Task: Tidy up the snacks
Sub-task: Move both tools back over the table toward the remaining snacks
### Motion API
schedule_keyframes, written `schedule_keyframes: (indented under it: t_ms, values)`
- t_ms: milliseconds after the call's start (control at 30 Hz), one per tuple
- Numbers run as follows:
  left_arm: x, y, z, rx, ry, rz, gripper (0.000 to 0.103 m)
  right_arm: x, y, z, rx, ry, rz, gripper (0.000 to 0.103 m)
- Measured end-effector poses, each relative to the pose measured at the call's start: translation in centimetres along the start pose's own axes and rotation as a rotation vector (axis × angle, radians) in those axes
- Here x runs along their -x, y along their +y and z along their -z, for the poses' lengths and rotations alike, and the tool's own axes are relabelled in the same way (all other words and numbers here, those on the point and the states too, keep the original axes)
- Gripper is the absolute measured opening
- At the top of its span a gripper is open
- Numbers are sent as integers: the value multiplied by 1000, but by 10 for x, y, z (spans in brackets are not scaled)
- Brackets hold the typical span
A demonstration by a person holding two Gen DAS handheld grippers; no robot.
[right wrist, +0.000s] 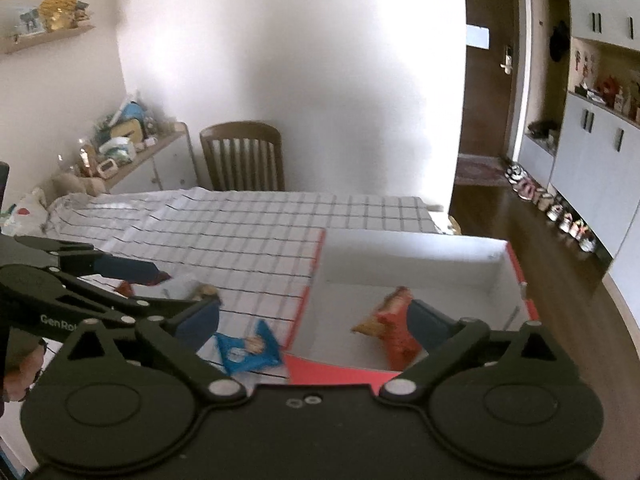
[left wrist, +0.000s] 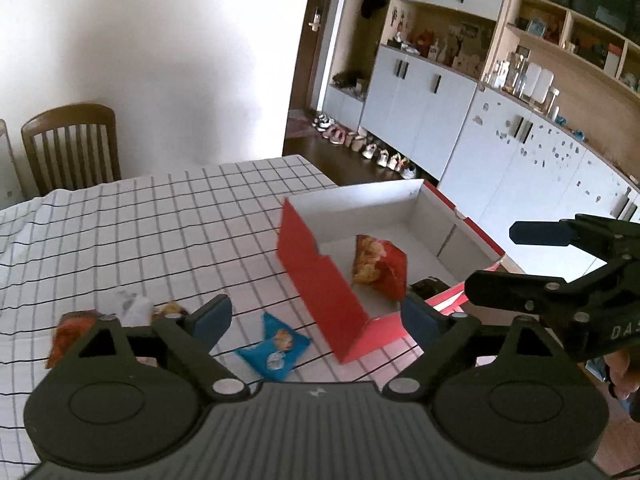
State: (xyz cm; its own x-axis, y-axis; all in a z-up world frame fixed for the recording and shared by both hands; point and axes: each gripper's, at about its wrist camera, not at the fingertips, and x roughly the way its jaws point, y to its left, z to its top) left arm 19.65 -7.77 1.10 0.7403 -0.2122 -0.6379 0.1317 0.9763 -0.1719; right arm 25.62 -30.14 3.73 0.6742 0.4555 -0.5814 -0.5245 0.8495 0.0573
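A red box with a white inside [left wrist: 400,208] stands at the right edge of the checked tablecloth [left wrist: 160,220]. A red snack bag [left wrist: 380,268] lies inside it. A blue snack bag [left wrist: 274,346] lies flat on the cloth just left of the box's red wall. Further left are a white packet [left wrist: 132,306] and an orange packet [left wrist: 64,336]. My left gripper [left wrist: 316,316] hangs open above the blue bag and the box's near corner, holding nothing. My right gripper [right wrist: 312,322] is open and empty over the box's near wall [right wrist: 328,368], with the red bag [right wrist: 394,328] by its right finger and the blue bag [right wrist: 248,350] by its left.
A wooden chair [left wrist: 72,148] stands at the table's far side. White cabinets [left wrist: 420,112] and a row of shoes [left wrist: 372,148] line the right wall, across dark floor. A cluttered side cabinet [right wrist: 132,148] sits at the far left. The two grippers hang close side by side.
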Motion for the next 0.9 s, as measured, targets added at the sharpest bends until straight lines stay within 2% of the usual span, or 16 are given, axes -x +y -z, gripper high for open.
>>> schedule_keyframes:
  t_ms: [67, 133, 267, 433, 533, 700, 900]
  values:
    - [7, 12, 4, 10, 0, 8, 95, 0, 12, 1, 1, -10, 1, 103]
    - [15, 22, 7, 20, -10, 3, 103, 0, 23, 3, 0, -12, 2, 103]
    - [28, 44, 14, 37, -28, -32, 103, -2, 42, 9, 4, -16, 6, 103]
    - [37, 69, 24, 33, -36, -134, 103, -8, 64, 16, -22, -7, 26, 103]
    - [44, 89, 33, 60, -29, -129, 103, -13, 75, 19, -44, 4, 39, 103]
    - [48, 124, 49, 188, 25, -55, 103, -24, 88, 26, -72, 28, 70, 103]
    - [43, 140, 74, 170, 46, -133, 103, -40, 99, 34, -124, 73, 93, 103]
